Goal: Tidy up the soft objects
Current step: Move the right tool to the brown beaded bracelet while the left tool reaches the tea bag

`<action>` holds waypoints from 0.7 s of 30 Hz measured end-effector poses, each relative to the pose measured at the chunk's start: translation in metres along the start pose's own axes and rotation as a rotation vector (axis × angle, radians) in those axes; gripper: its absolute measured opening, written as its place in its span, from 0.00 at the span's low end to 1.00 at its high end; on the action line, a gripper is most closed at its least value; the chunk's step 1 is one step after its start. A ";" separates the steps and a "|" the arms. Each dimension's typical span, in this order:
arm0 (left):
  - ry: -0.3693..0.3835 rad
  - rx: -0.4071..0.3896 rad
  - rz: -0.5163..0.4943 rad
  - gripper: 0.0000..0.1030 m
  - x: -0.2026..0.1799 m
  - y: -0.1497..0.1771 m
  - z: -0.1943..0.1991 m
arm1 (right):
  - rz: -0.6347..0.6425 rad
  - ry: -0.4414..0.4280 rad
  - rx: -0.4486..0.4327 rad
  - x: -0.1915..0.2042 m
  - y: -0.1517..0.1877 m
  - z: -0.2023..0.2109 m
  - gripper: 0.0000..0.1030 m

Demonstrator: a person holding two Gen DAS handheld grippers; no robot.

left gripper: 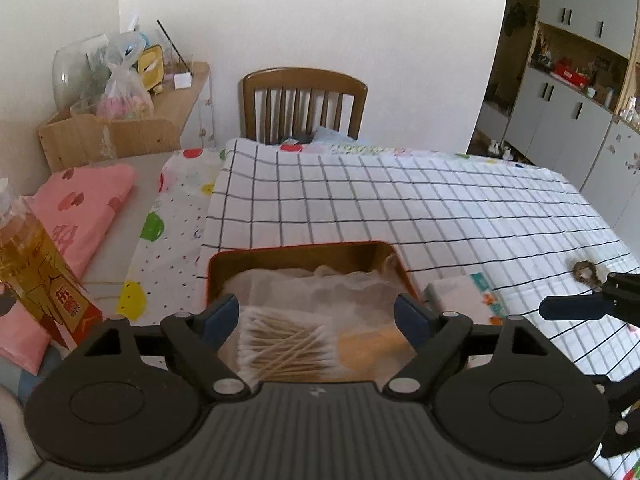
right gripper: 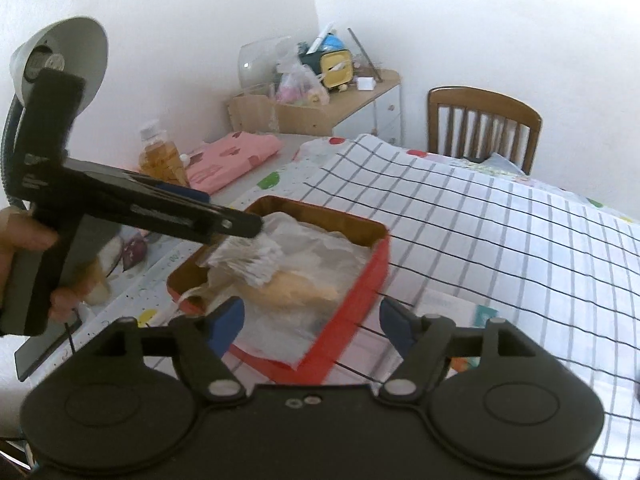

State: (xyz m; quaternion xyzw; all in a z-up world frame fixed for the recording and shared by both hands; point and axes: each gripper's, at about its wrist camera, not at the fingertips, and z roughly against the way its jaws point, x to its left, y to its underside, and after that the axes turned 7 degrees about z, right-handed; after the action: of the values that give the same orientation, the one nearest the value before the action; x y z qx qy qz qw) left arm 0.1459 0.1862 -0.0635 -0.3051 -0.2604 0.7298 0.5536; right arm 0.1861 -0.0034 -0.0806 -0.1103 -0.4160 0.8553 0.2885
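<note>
A red tin sits on the checked tablecloth. In it lie a bag of cotton swabs, an orange sponge and thin white cloth. My left gripper hovers over the tin, open, its blue pads wide of the swab bag and not touching it. In the right wrist view the left gripper reaches in from the left above the swab bag. My right gripper stands open by the tin's near wall, with nothing pressed between its pads.
A tissue pack and a small brown ring lie right of the tin. A bottle of yellow liquid and a folded pink cloth are at the left. A wooden chair stands behind the table; a desk lamp rises at the left.
</note>
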 end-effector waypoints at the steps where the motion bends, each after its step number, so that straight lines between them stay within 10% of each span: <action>1: 0.002 -0.006 -0.003 0.83 -0.006 0.000 0.002 | -0.007 0.006 -0.002 -0.004 0.002 0.004 0.74; 21: 0.118 -0.037 -0.070 0.99 -0.140 0.019 0.000 | -0.168 0.232 -0.017 -0.146 0.065 0.089 0.88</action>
State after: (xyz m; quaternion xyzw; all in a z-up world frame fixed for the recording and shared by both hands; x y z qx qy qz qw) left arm 0.1619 0.0456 -0.0550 -0.3485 -0.2515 0.6857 0.5874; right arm 0.2399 -0.1777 -0.0827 -0.1757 -0.3950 0.8061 0.4041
